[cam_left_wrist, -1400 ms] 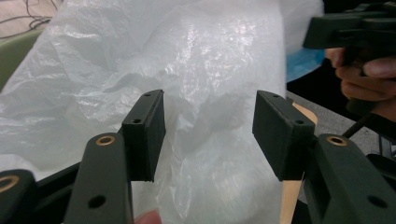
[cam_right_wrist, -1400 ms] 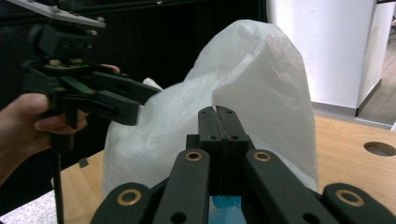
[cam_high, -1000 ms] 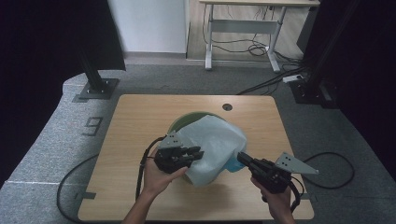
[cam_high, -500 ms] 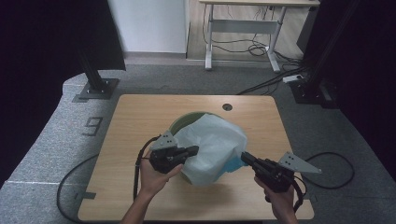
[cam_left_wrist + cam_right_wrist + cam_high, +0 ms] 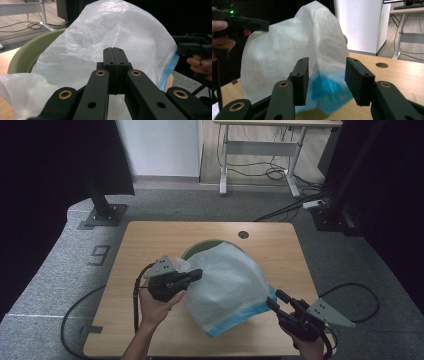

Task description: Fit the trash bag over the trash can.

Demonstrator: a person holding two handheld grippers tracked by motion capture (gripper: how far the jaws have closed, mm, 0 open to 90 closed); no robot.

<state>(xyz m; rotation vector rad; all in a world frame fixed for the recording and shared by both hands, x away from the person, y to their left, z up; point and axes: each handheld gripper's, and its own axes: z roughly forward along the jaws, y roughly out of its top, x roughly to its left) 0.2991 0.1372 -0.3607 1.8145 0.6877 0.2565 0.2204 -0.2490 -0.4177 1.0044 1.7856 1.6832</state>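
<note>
A white plastic bag (image 5: 230,280) with a blue hem (image 5: 240,317) drapes over a green round bin (image 5: 205,245) in the middle of the wooden table (image 5: 150,245). My left gripper (image 5: 197,274) is shut on the bag's left edge and holds it up. In the left gripper view its jaws (image 5: 113,51) meet, with the bag (image 5: 120,27) billowing behind them and the bin (image 5: 30,52) at the left. My right gripper (image 5: 274,299) stands open at the bag's lower right corner. Its jaws (image 5: 327,75) have just been opening. The blue hem (image 5: 327,87) lies beyond them, untouched by the pads.
A round cable hole (image 5: 243,234) sits near the table's far edge. Black stands (image 5: 102,212) flank the table on the grey floor, and a white desk (image 5: 260,145) with cables stands behind. Each gripper's cable trails off the near side of the table.
The right gripper has opened, let go of the bag's blue hem and drawn back toward the near right corner. The left gripper has lifted the bag's edge slightly, and the bag now stands taller.
</note>
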